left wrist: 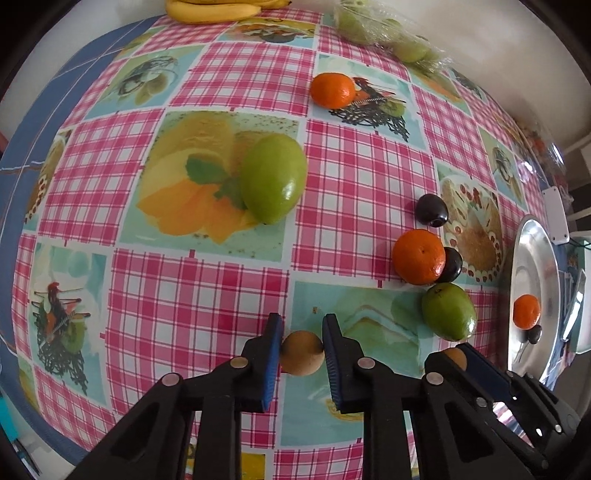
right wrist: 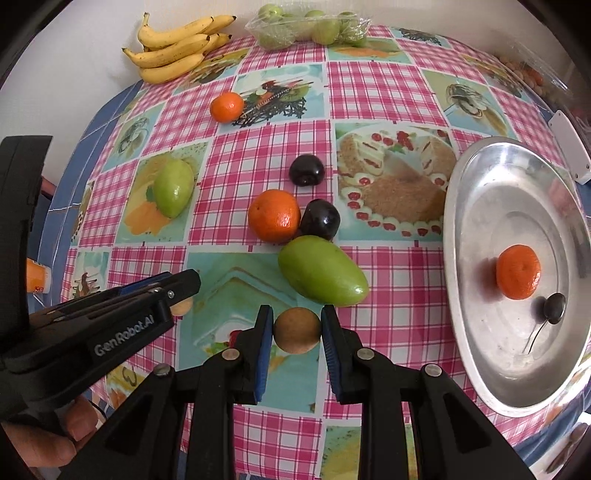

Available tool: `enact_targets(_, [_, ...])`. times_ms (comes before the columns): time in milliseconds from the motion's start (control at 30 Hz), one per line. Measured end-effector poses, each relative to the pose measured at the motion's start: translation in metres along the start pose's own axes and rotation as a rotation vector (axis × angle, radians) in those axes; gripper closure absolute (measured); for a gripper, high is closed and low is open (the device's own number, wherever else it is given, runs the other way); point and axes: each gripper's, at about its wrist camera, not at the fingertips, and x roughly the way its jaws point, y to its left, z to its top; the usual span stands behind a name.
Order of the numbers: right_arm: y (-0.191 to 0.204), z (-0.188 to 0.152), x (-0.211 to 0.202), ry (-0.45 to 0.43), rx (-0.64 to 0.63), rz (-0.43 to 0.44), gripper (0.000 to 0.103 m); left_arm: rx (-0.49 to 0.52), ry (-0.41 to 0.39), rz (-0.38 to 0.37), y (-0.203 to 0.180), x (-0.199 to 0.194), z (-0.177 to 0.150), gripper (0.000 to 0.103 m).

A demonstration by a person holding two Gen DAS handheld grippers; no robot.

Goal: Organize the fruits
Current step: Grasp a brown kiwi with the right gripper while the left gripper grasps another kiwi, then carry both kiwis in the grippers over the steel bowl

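My left gripper point(left wrist: 302, 325) is shut on a small round brown fruit point(left wrist: 302, 353) just above the tablecloth. My right gripper point(right wrist: 297, 314) is shut on a second brown fruit point(right wrist: 297, 329). The two grippers stand side by side, the left gripper point(right wrist: 177, 291) at the left of the right wrist view. To the right lies a metal tray point(right wrist: 480, 206) with an orange point(right wrist: 518, 272) and a small dark fruit point(right wrist: 554, 303) in it. Loose ahead lie a green fruit point(right wrist: 321, 271), an orange point(right wrist: 274, 216) and two dark plums point(right wrist: 319, 218) point(right wrist: 306, 170).
Another green fruit point(right wrist: 173, 188) and an orange point(right wrist: 226, 107) lie further left and back. Bananas point(right wrist: 173, 48) and a plastic bag of green fruit point(right wrist: 306, 29) sit at the far edge by the wall. A hand point(right wrist: 55, 435) holds the left gripper.
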Motion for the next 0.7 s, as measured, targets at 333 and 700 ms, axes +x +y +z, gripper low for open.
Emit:
enact_targets(333, [0.0, 0.001, -0.01, -0.021, 0.004, 0.015, 0.075, -0.006, -0.065, -0.013, -0.01, -0.026, 0.004, 0.079])
enact_targets(700, [-0.018, 0.001, -0.025, -0.055, 0.035, 0.025, 0.075, 0.005, -0.125, -0.05, -0.014, -0.047, 0.01, 0.079])
